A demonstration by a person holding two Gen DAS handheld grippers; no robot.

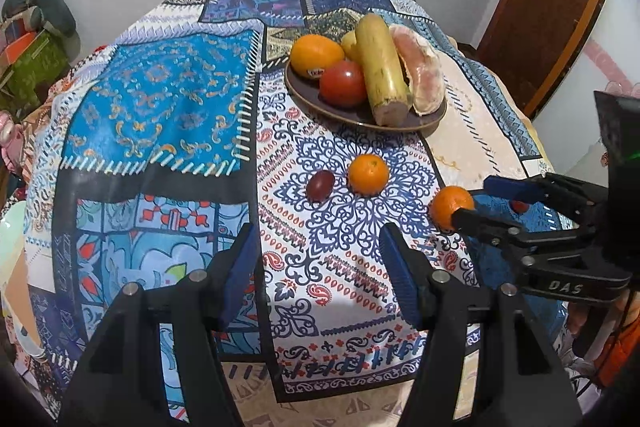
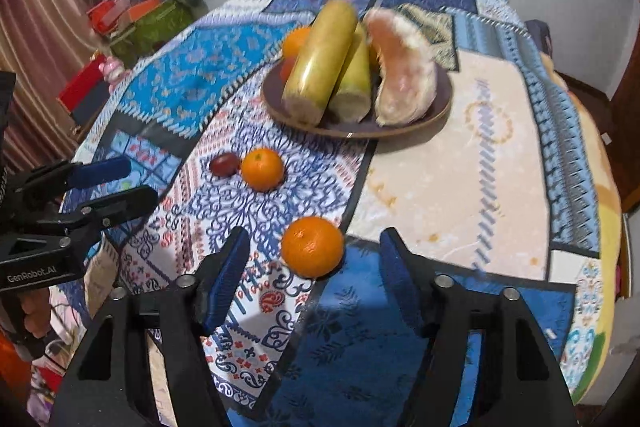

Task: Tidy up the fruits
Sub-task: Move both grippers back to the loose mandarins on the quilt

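Observation:
A dark plate (image 1: 430,121) (image 2: 442,109) at the far side of the table holds a big orange (image 1: 316,55), a tomato (image 1: 343,83), sugarcane pieces (image 1: 382,63) (image 2: 320,61) and a peeled pomelo wedge (image 1: 424,67) (image 2: 400,67). On the cloth lie a near mandarin (image 2: 313,247) (image 1: 450,211), a second mandarin (image 1: 368,169) (image 2: 262,169) and a dark red grape-like fruit (image 1: 320,185) (image 2: 225,164). My right gripper (image 2: 314,269) (image 1: 474,201) is open, its jaws either side of the near mandarin. My left gripper (image 1: 320,259) (image 2: 136,183) is open and empty, hovering short of the second mandarin.
The round table wears a patchwork blue cloth (image 1: 168,99) (image 2: 460,187). Boxes and clutter (image 2: 136,15) (image 1: 32,59) stand beyond the left edge. A wooden door (image 1: 552,7) is at the far right. A white wall is behind.

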